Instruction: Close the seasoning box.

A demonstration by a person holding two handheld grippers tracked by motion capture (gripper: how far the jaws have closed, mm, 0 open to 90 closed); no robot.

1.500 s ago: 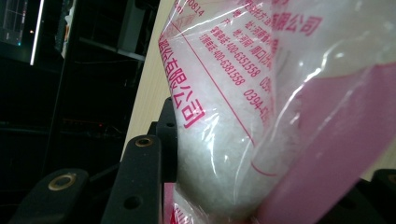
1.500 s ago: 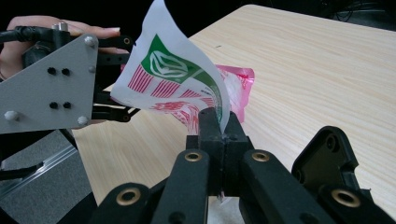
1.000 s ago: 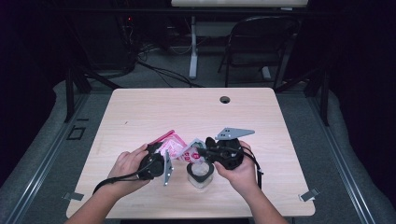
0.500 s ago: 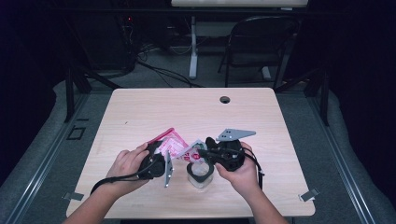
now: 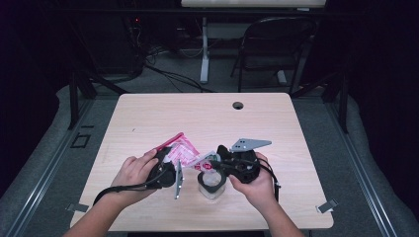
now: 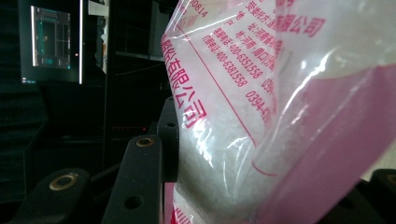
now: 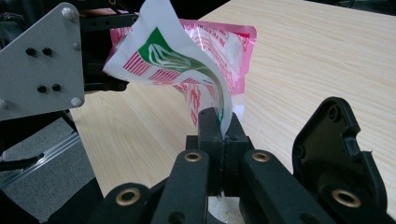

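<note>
Nothing had moved since the earlier frames. At lower center, the left claw (image 5: 174,165) gripped the bag (image 5: 184,151); the right claw (image 7: 218,122) pinched its corner over the jar (image 5: 211,183).

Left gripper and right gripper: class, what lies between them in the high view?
In the high view, the pink-printed plastic bag spans from the left gripper to the right gripper, above a clear round container.

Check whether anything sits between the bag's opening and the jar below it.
Nothing visible does. The bag hangs between the left tool and the right tool, which pinches its torn corner, just above the jar; the high view shows no object between them.
</note>
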